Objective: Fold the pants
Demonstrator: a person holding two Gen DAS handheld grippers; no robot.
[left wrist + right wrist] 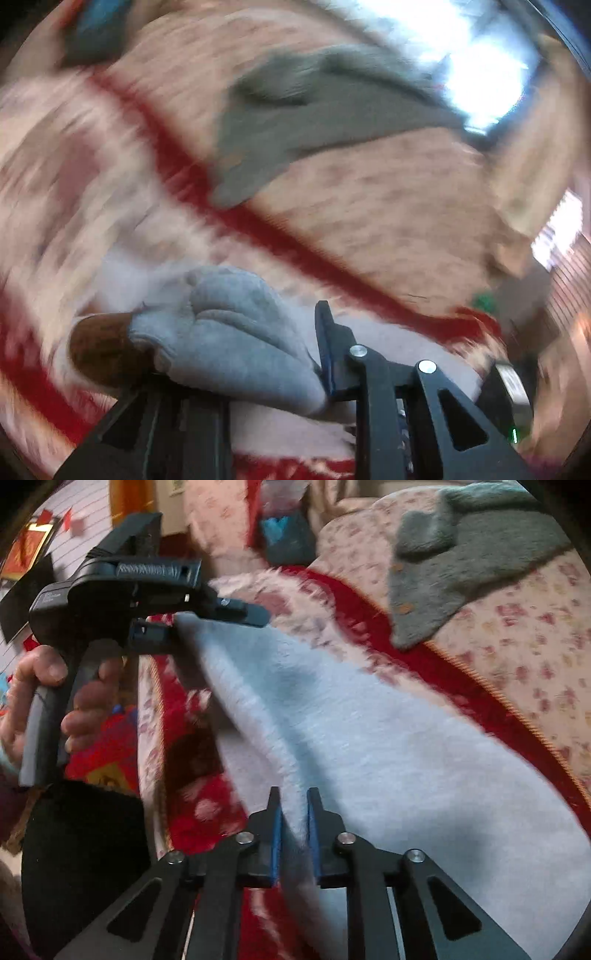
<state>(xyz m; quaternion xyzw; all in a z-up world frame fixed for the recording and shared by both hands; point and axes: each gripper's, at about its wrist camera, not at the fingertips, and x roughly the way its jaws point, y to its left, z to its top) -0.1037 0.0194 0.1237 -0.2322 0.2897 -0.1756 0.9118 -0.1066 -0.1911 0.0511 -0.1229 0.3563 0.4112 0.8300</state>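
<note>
Floral bedding [517, 657] with a red stripe [436, 672] carries a grey garment [461, 572] at its far side. Pale grey pants [369, 757] hang stretched above it, long axis running from near right up to far left. Both jaws clamp them: right gripper [294, 812] near, left gripper [207, 624] far.

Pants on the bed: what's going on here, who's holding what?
A person is folding light grey pants over a floral bedspread with red stripes, one handheld gripper per hand. The right gripper is shut on the fabric's near edge; the left gripper, seen in the right wrist view, pinches the far corner, so the cloth hangs stretched between them. A darker grey garment lies farther back, untouched. The left wrist view is motion-blurred.
</note>
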